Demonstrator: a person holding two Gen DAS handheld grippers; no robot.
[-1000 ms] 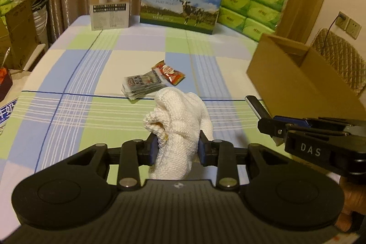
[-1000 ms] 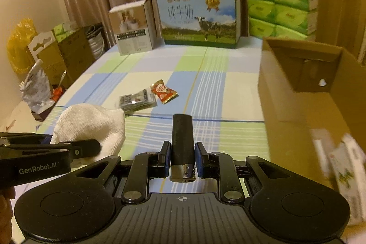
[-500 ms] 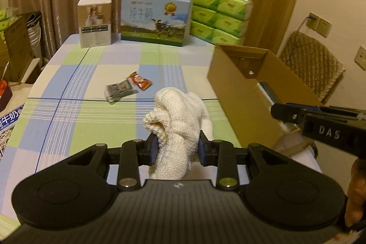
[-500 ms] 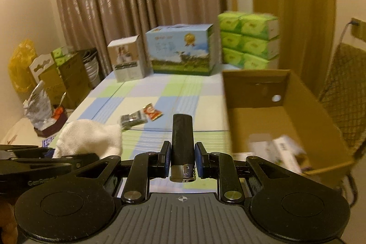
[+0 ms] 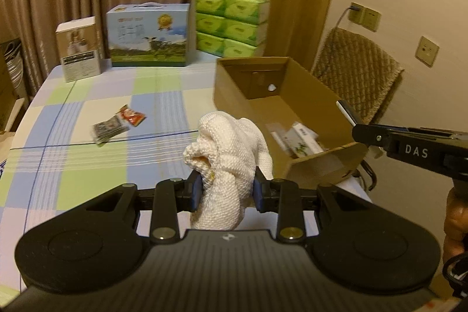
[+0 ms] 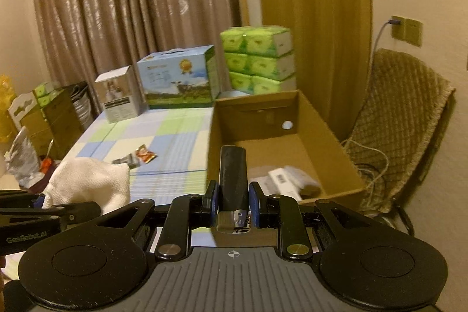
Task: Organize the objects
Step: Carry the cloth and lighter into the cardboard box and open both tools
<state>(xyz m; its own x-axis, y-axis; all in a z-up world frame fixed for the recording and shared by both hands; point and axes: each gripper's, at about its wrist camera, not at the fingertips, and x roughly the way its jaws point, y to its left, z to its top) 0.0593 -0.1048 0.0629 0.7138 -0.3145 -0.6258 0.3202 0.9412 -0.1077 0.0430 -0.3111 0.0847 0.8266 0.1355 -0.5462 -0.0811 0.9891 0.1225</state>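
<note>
One white knitted cloth (image 5: 231, 163) is clamped in the left hand-held gripper (image 5: 226, 192); one dark, smooth lighter (image 6: 233, 177) is clamped upright in the right hand-held gripper (image 6: 233, 202). One open cardboard box (image 6: 330, 136) is seen just ahead, holding blurred packets. Two flat packets (image 5: 118, 126) are seen farther off on the checked desk (image 5: 87, 160).

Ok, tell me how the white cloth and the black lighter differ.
The white cloth is soft, knitted and bunched; the black lighter is rigid, smooth and slim. The cloth bulges wider than the left tool, while the lighter stands straight in the right tool. Both are clamped, near the cardboard box.
</note>
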